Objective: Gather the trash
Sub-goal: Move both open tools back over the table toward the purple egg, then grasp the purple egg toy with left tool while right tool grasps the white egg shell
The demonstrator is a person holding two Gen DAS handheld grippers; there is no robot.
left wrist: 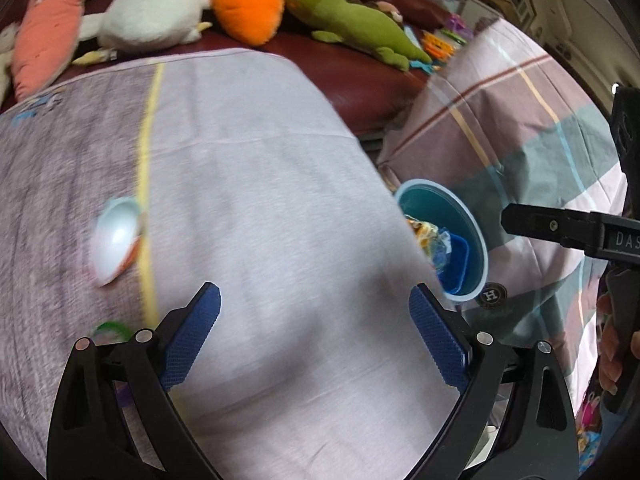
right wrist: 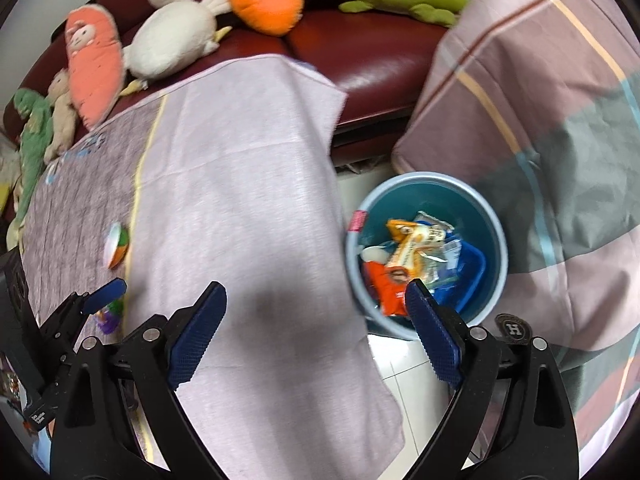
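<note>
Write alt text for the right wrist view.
The open, empty right gripper hangs over a pale cloth-covered table, beside a blue bin on the floor holding snack wrappers. A small cup lies on the cloth at left, near the left gripper; plush toys line a dark red sofa behind.

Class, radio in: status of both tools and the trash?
Left tool open, empty. Right tool open, empty. Wrappers in bin. Cup on cloth, unobstructed.
</note>
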